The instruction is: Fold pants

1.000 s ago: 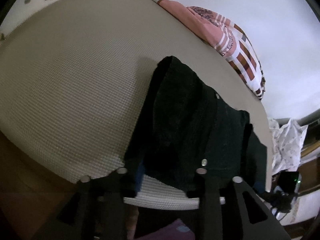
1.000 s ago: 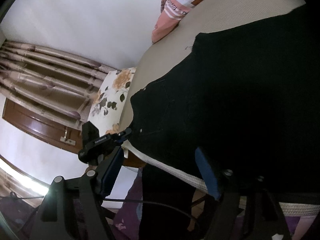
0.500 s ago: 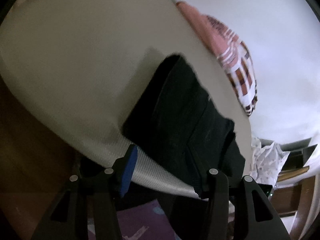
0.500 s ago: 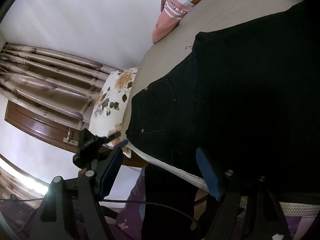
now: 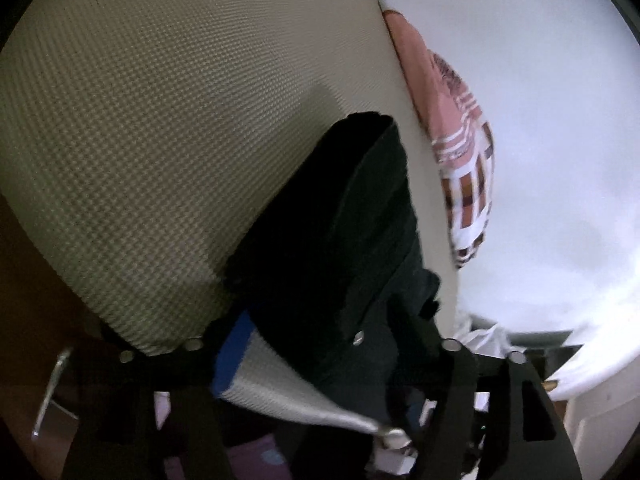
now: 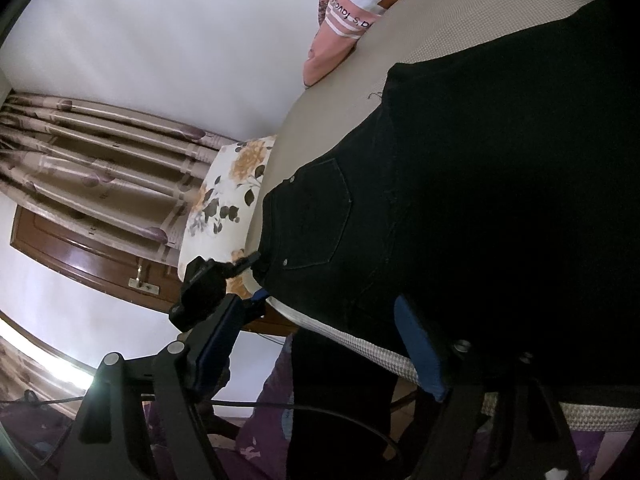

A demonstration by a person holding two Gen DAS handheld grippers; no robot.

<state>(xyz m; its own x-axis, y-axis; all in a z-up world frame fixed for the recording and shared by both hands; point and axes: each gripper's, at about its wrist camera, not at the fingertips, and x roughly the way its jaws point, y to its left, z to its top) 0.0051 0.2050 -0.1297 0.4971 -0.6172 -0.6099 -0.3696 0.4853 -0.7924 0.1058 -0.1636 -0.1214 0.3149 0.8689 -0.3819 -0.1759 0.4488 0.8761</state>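
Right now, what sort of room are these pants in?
Probably a bedroom: the pants lie on a bed, with a floral pillow at its end and curtains beside a door.

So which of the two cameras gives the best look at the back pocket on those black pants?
The right wrist view. There the back pocket shows whole, with its stitched outline and rivets, on the black pants lying on the bed. The left wrist view shows the pants only as a dark, blurred fold, and no pocket outline can be made out.

Left gripper [image 5: 324, 364] fingers are opening; right gripper [image 6: 320, 344] fingers stand wide apart.
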